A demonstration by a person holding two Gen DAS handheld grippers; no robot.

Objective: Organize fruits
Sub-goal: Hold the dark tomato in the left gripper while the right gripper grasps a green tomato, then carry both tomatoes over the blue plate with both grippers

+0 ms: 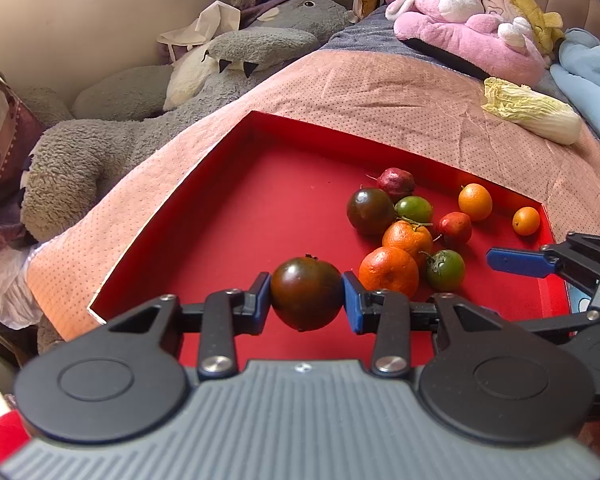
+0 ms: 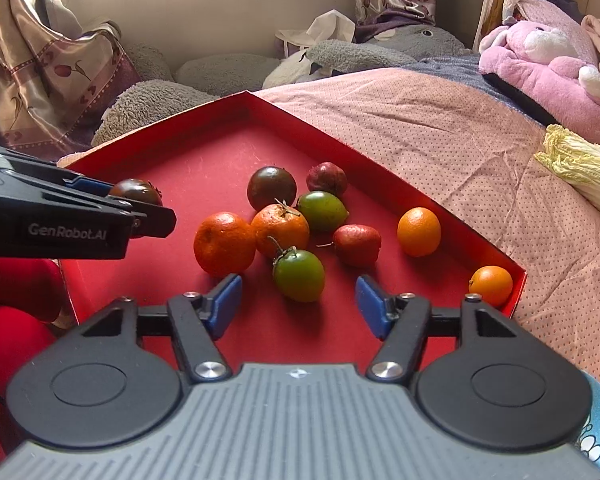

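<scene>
Left tool [image 1: 306, 295] level over red tray [image 1: 228, 216], grasping dark tomato [image 1: 306, 294]; right tool [image 2: 299, 306] released.

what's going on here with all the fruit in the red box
A person is sorting fruit in a red tray on a bed. The left hand-held gripper is shut on a dark tomato, held over the tray's bare left side. The right hand-held gripper is open and empty, hovering just short of a green fruit. The rest, oranges, red fruits and another dark tomato, sit clustered on the tray's right side.
</scene>
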